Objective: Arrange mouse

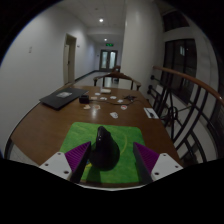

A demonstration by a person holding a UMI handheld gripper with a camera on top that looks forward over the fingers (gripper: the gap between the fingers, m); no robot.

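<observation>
A black mouse [103, 148] lies on a green mat [125, 166] at the near edge of a round wooden table [45, 122]. My gripper [112, 152] is open, with its purple-padded fingers on either side of the mouse. The mouse sits close against the left finger [80, 158]. A clear strip of green mat shows between the mouse and the right finger [146, 157]. The mouse's near end is hidden low between the fingers.
A closed dark laptop [62, 98] lies on the far left of the table. Papers and small items [108, 95] are at the far side, and a white card [113, 115] lies beyond the mat. A railing [190, 100] runs along the right.
</observation>
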